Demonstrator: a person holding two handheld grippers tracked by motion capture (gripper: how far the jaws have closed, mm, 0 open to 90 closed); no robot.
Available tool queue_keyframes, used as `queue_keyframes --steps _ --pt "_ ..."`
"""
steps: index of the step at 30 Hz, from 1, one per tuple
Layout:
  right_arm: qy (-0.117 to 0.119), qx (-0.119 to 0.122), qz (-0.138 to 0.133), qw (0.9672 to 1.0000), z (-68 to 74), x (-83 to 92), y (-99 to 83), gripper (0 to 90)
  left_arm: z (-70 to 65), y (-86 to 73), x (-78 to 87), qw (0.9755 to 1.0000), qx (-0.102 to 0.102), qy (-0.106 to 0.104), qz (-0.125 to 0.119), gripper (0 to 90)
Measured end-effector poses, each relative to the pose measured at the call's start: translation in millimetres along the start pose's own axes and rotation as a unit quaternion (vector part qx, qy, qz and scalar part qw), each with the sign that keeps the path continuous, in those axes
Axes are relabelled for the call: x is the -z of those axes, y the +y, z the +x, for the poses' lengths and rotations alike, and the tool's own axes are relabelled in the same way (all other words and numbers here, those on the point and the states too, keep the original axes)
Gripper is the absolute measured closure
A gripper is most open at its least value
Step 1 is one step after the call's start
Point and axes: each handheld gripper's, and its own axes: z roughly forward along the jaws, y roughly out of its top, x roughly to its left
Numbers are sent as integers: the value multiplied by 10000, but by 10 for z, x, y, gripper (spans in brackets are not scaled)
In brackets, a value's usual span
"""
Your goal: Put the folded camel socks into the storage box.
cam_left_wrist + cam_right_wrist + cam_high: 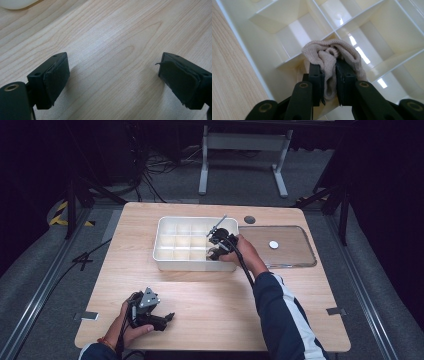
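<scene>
Left gripper [167,317]: rested on wood table [210,305], near front-left edge; jaws wide apart, nothing held. White divided tray [165,257]: table centre. Right gripper [328,75]: over tray's right end, clamped on beige knit cloth [329,53]. Clear lid [295,247]: right of tray. No legible writing.

My right gripper [329,75] pinches the beige sock [332,53], and my jaws hide its lower folds, so I cannot tell which compartment of the divided tray [244,47] lies beneath. Ahead of my left gripper [113,75], a pale rounded corner [17,3], perhaps that tray's, is cut off.
</scene>
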Motion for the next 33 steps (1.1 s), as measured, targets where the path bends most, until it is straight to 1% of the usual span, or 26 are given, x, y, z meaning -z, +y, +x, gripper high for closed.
queue_keyframes --steps 2,5,13,14,17,18,19,24,28,29,30,31,33 --pt "24 -8 27 10000 -11 -3 -2 769 1 1 -1 10000 -14 -3 2 102" --pt "-5 61 53 10000 -7 -8 2 770 1 1 0 10000 -17 0 5 103" --pt "-48 118 81 9999 1 -17 -2 770 -4 -1 2 10000 -8 0 9 104" --pt "-40 102 67 9999 2 -18 -6 770 -1 0 4 10000 -32 11 13 104" --pt "-33 11 -24 10000 -7 -22 -38 768 -3 -1 1 10000 -12 0 6 104" --pt "-10 4 -46 10000 -9 -21 -45 769 1 0 3 10000 -49 15 11 104" --pt "5 -21 -70 10000 -10 -22 -52 768 -8 -2 1 10000 18 6 3 105" --pt "25 -115 -169 9998 -15 -5 -84 762 -8 -3 2 10000 20 0 4 107" --pt "-10 -143 -154 9998 -28 12 -102 758 -9 -2 5 10000 -3 -11 10 110" --pt "-43 -147 -149 9998 -23 17 -103 755 -6 -2 6 10000 -50 -12 12 110" --pt "-43 -147 -149 9998 -23 17 -103 755 -6 -2 6 10000 -50 -12 12 110" --pt "-91 -118 -130 9998 -9 26 -102 748 -14 -4 9 10000 -8 -38 14 113" --pt "-137 -86 -118 9998 1 32 -98 745 -16 -5 10 10000 -12 -32 9 114"
